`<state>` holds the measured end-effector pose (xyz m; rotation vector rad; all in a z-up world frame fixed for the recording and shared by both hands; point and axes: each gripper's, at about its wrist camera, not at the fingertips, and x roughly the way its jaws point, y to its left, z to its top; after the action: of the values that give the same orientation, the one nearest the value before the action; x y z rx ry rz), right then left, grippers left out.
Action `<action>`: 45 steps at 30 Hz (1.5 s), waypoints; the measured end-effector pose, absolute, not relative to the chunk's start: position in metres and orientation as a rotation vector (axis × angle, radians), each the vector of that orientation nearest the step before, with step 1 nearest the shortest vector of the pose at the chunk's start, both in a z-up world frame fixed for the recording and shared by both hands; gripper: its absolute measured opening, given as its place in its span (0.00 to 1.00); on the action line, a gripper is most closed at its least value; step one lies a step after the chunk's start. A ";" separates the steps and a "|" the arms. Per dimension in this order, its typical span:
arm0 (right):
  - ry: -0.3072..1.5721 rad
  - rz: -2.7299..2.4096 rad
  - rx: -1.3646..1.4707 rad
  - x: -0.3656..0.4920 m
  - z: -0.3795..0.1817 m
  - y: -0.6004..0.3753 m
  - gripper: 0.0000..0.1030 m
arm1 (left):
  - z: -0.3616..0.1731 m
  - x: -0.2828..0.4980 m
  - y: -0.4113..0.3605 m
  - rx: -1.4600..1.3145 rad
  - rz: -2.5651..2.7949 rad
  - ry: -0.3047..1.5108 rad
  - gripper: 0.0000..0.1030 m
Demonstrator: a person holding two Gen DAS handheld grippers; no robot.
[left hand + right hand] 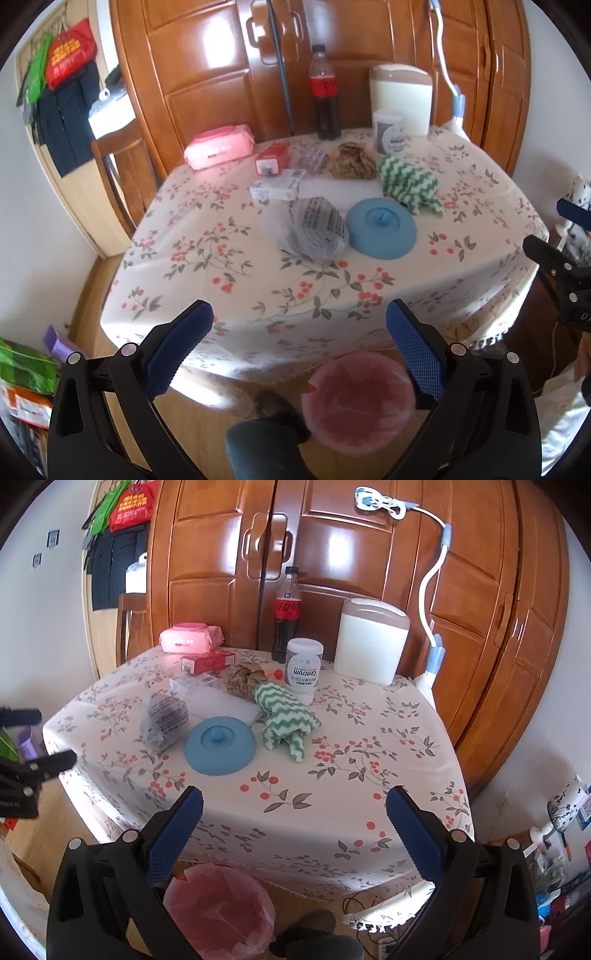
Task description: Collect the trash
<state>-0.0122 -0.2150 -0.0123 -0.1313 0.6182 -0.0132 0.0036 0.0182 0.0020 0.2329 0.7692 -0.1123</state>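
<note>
Trash looks uncollected so far: the crumpled plastic bag (312,230) lies on the table (207,280) just left of the blue lid (382,230), the brown crumpled wad (351,160) sits farther back beside the green-and-white cloth (406,182), and what seems a flat white wrapper (221,703) lies between them. The bin (219,910), lined with a pink bag, stands on the floor at the near edge of the table, and nothing can be made out inside it, so the whole job appears to be ahead. Which of the small boxes (277,186) count as trash I cannot tell. The left gripper (299,345) hangs above the near edge with its jaws spread wide and nothing between them, pointing across the table toward the far cupboard. The right gripper (295,829) is posed alike, wide apart and empty, well short of any item. The plastic bag is probably the easiest first pick, being nearest.
</note>
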 end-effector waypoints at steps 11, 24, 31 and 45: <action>0.666 0.017 -0.102 -0.010 -0.017 -0.214 0.95 | 0.008 0.002 0.026 0.184 -0.157 0.756 0.94; 0.654 0.038 -0.104 -0.013 -0.014 -0.211 0.95 | 0.011 0.003 0.034 0.150 -0.172 0.751 0.94; 0.659 0.045 -0.091 -0.012 -0.014 -0.213 0.95 | 0.010 0.003 0.033 0.160 -0.168 0.746 0.94; 0.658 0.044 -0.092 -0.013 -0.017 -0.215 0.95 | 0.012 -0.001 0.027 0.165 -0.181 0.737 0.94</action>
<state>-0.0127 -0.2155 -0.0171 -0.0915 0.6578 0.0439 -0.0008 0.0273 0.0120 0.1649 0.7371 -0.1807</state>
